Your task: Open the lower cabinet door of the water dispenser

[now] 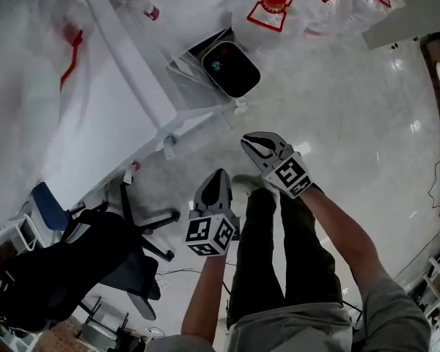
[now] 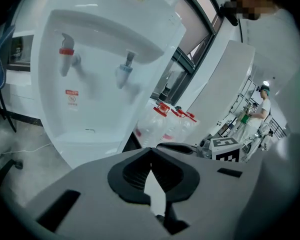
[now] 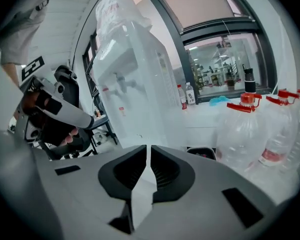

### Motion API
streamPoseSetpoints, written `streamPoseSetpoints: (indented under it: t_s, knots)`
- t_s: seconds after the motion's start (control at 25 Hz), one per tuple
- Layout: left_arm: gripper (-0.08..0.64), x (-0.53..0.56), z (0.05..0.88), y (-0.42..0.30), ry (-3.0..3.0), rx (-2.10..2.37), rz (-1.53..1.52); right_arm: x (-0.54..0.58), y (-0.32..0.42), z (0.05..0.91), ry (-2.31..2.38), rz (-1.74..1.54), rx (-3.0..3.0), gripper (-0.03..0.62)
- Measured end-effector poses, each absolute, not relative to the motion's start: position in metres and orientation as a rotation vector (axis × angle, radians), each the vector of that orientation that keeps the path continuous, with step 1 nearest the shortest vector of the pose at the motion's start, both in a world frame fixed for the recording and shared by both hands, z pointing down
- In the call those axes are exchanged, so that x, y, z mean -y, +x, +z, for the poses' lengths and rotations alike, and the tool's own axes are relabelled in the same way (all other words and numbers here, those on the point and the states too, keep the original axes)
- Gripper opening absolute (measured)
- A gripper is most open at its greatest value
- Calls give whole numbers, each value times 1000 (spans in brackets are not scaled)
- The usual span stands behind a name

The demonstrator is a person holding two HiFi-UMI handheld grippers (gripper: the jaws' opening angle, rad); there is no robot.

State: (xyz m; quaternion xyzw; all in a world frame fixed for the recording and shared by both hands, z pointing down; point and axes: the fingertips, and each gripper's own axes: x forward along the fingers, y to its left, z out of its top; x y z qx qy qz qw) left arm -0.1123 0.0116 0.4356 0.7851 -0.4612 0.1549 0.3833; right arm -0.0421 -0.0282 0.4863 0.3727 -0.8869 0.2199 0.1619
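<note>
Two grey grippers are held out over a glossy pale floor (image 1: 352,108), one in each of the person's hands, above legs in dark trousers. The left gripper (image 1: 218,174) (image 2: 150,153) has its fingers (image 2: 132,171) pressed together at the tips, with nothing between them. The right gripper (image 1: 249,144) (image 3: 148,148) has its fingers (image 3: 165,171) closed to a hairline slit and is also empty.

The tall white water dispenser (image 1: 125,130) (image 2: 100,109) (image 3: 145,84) stands ahead of both grippers and apart from them, filling the left of the head view. In the left gripper view a red tap (image 2: 66,51) and a blue tap (image 2: 124,74) hang in its recess above a drip ledge. Its lower cabinet front shows only as a white strip just above the gripper's body, and whether the door is shut or ajar cannot be told.

To the dispenser's right sits a black round-cornered box (image 1: 231,68) (image 3: 205,154), and beyond it are several clear plastic water bottles with red caps (image 1: 275,6) (image 2: 162,121) (image 3: 245,134). A black office chair (image 1: 132,262) stands at the person's left, near the dispenser's front
</note>
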Motion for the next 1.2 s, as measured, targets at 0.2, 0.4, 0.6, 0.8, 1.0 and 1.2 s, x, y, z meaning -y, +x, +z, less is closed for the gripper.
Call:
streamPoseSetpoints:
  t_s: [0.2,0.4,0.6,0.8,1.0,1.2]
  knots:
    - [9,-3,484,-113,2001,1182,429,39,-44,560,1040,579,2522,15]
    - [9,10,529,-111,2023,1160,465,58,-46,633,1034,607,2517,80]
    - [9,19,568,-114,2044,1139,497,79,-51,693,1030,595,2501,137]
    - [9,24,596,-120,2051,1138,519,97,-68,737,911,503,2496,192]
    - [9,25,612,-120,2056,1122,527,115,-77,768,873,467,2460,246]
    - [9,22,622,-118,2051,1108,531,129,-92,775,858,408,2441,255]
